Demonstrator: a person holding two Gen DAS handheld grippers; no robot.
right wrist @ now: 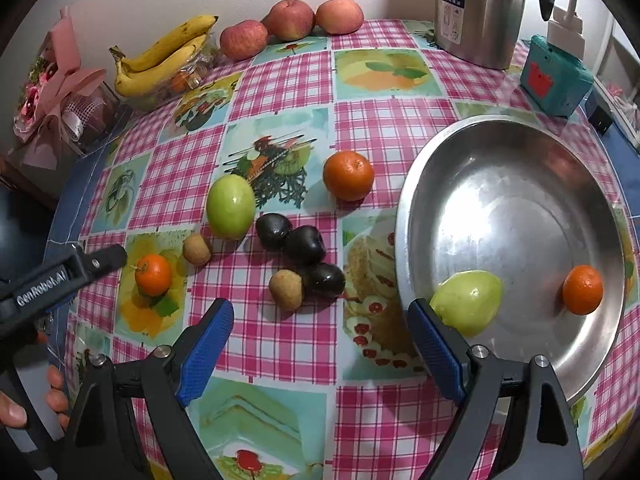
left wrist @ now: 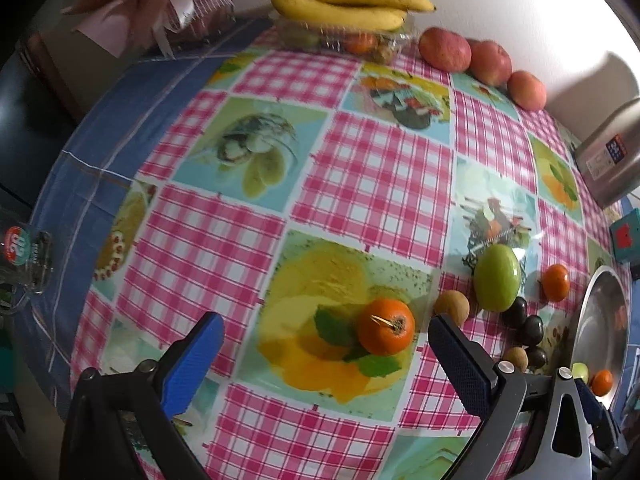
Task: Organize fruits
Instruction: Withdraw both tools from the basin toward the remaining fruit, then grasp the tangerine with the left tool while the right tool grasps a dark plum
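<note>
Step in hand, as judged: moving loose fruit from the surface into the metal bowl; two pieces are in, the rest lie outside.

Nearest:
- Left gripper [left wrist: 326, 350]: fingers apart, holding nothing, aimed at the small orange with a stem stub [left wrist: 386, 327], which sits ahead of them, nearer the right finger than the left.
- Right gripper [right wrist: 320, 344]: fingers apart, empty, hovering over bare checked cloth [right wrist: 280, 340] beside the bowl's near rim.

Middle ground, on the surface:
- Metal bowl [right wrist: 516, 128], to the right; holds one green fruit [right wrist: 468, 302] against the near wall and one orange [right wrist: 583, 290] further right.
- Cluster of three dark plums [right wrist: 304, 245], touching one another, with a brown round fruit [right wrist: 285, 289] touching the nearest plum.
- Second brown round fruit [right wrist: 197, 249], just beside a loose green fruit [right wrist: 231, 206].
- Loose larger orange [right wrist: 348, 175], between the green fruit and the bowl.

Far edge, by the wall:
- Bananas [right wrist: 164, 58] on a clear tray of small fruit.
- Three apples [right wrist: 290, 20] in a row.
- Steel flask [right wrist: 480, 8], teal box [right wrist: 556, 76], pink wrapped bouquet [right wrist: 56, 92].

Next move, as judged: the left gripper shifts slightly rightward to centre on the stemmed orange, lowers so the fingers straddle it, closes gently since round fruit rolls, then carries it across the cluster into the bowl.
</note>
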